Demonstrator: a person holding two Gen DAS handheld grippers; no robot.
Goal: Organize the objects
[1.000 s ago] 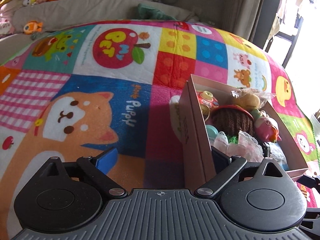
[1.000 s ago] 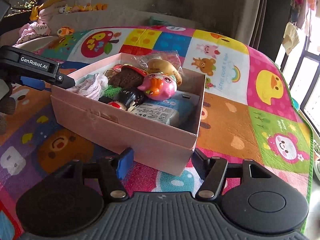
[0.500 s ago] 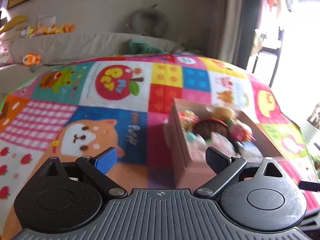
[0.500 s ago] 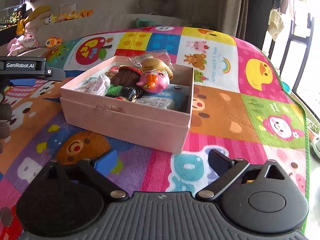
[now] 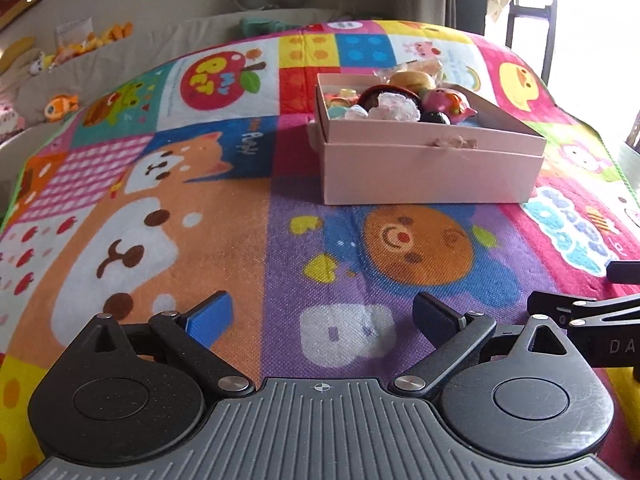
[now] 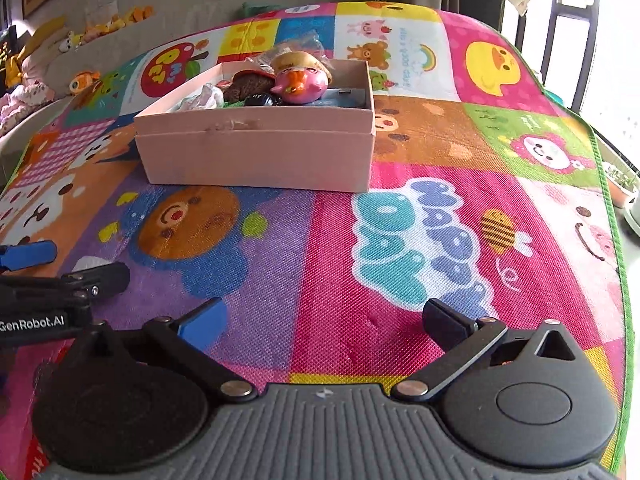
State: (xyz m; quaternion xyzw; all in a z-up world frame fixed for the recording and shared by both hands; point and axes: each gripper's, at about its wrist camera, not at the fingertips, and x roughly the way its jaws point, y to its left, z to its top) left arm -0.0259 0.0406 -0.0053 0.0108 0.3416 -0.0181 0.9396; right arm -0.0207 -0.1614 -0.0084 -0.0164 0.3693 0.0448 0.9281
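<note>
A pink cardboard box [image 5: 432, 168] stands on the colourful play mat, also in the right wrist view [image 6: 256, 152]. It holds several small toys, among them a pink round duck-like toy [image 6: 300, 86], a brown knitted piece [image 6: 248, 86] and a white lace item [image 5: 394, 106]. My left gripper [image 5: 322, 316] is open and empty, low over the mat well in front of the box. My right gripper [image 6: 324, 320] is open and empty, also well short of the box. The left gripper's fingers [image 6: 28, 254] show at the left edge of the right wrist view.
The play mat [image 5: 200, 220] covers the whole surface; its right edge [image 6: 616, 208] drops off beside plant pots. A grey sofa [image 5: 168, 36] with plush toys [image 5: 62, 106] runs behind the mat. A window with bright light is at the far right.
Both grippers have pulled back from the box, which now stands farther off on the mat. Both stay open and empty.
</note>
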